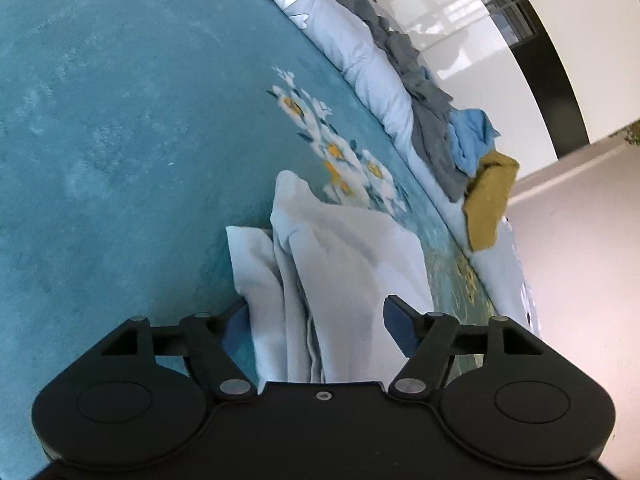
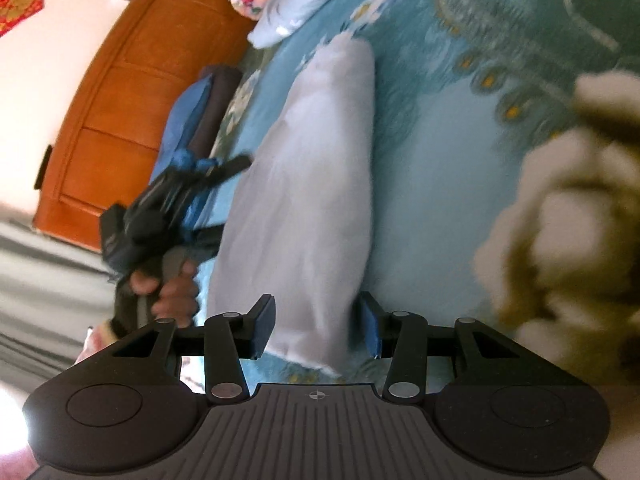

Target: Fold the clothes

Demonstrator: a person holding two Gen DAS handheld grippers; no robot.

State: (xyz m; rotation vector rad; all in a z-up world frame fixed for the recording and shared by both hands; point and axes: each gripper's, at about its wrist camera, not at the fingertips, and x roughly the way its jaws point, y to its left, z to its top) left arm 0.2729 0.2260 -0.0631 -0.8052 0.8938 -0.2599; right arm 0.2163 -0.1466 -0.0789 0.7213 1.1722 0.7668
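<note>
A pale grey garment (image 1: 340, 248) lies folded into a long strip on the teal flowered bedspread (image 1: 120, 120). My left gripper (image 1: 318, 316) stands open at one end of it, bunched cloth lying loose between its blue pads. In the right wrist view the same garment (image 2: 312, 184) stretches away from me. My right gripper (image 2: 318, 324) is open over its near end, one pad on each side of the strip, neither pinching it. The left gripper (image 2: 224, 200) shows at the strip's left edge, held by a person's hand (image 2: 176, 292).
A rolled white quilt (image 1: 360, 52) runs along the bed's far side, with grey (image 1: 424, 120), blue (image 1: 472, 140) and mustard clothes (image 1: 488, 200) heaped on it. A wooden headboard (image 2: 120, 100) and a blue pillow (image 2: 188, 120) stand at the left. A blurred cream fluffy thing (image 2: 568, 220) is close at the right.
</note>
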